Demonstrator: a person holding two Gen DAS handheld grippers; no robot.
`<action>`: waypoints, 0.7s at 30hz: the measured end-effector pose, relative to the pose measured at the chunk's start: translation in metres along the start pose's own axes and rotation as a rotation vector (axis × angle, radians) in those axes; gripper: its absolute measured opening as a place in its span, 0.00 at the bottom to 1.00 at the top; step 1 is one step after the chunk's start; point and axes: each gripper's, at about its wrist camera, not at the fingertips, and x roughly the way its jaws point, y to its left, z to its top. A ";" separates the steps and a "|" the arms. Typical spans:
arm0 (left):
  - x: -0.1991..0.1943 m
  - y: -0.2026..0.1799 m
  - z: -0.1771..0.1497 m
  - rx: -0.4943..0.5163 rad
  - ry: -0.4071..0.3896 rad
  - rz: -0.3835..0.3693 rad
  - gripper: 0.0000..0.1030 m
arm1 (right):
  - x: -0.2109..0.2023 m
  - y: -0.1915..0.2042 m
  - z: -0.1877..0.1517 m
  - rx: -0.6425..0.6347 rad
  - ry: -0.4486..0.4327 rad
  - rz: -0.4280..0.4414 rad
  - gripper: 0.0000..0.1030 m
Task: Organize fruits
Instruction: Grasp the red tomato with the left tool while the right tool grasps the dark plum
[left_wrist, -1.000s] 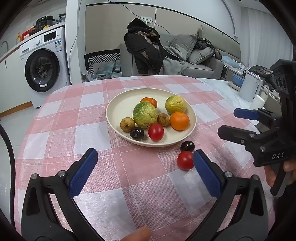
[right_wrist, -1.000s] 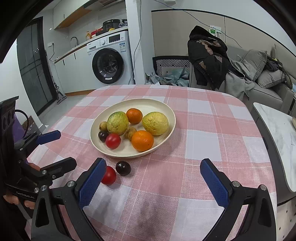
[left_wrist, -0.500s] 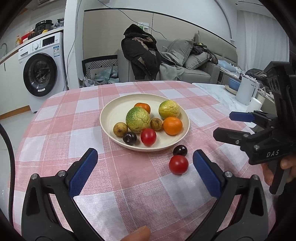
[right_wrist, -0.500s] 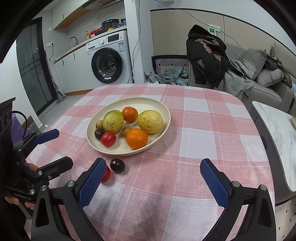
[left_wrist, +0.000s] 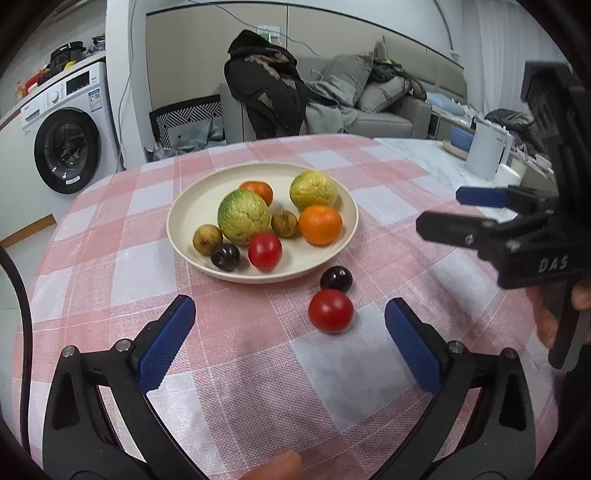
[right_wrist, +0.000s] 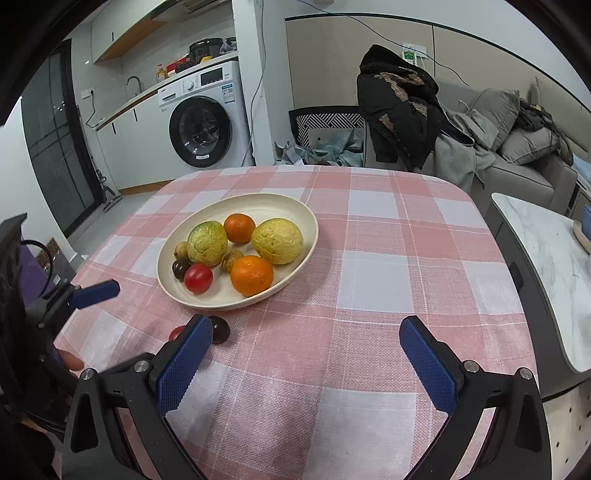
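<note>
Tabletop cloth (left_wrist: 122, 266) pink-white check; plate (left_wrist: 192, 206) cream; loose tomato (left_wrist: 330, 311) red; loose plum (left_wrist: 335, 278) near-black; pads (left_wrist: 166, 345) blue.

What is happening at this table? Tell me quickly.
A person is sorting fruit with a gripper in each hand. The left gripper is open and low over the cloth, with a red tomato just ahead, nearer its right finger, and a dark plum just beyond it by the plate. Neither is gripped. The right gripper is open too, holding nothing. The plate already holds seven fruits, including two oranges and two green ones.
</note>
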 end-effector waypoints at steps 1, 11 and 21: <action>0.003 -0.002 0.000 -0.001 0.009 0.001 0.99 | 0.000 -0.002 0.000 0.007 0.002 -0.002 1.00; 0.033 -0.010 0.000 -0.001 0.117 -0.032 0.83 | 0.010 -0.001 -0.003 0.004 0.048 -0.004 1.00; 0.052 -0.020 0.002 0.024 0.176 -0.047 0.47 | 0.009 0.000 -0.003 0.006 0.044 0.005 1.00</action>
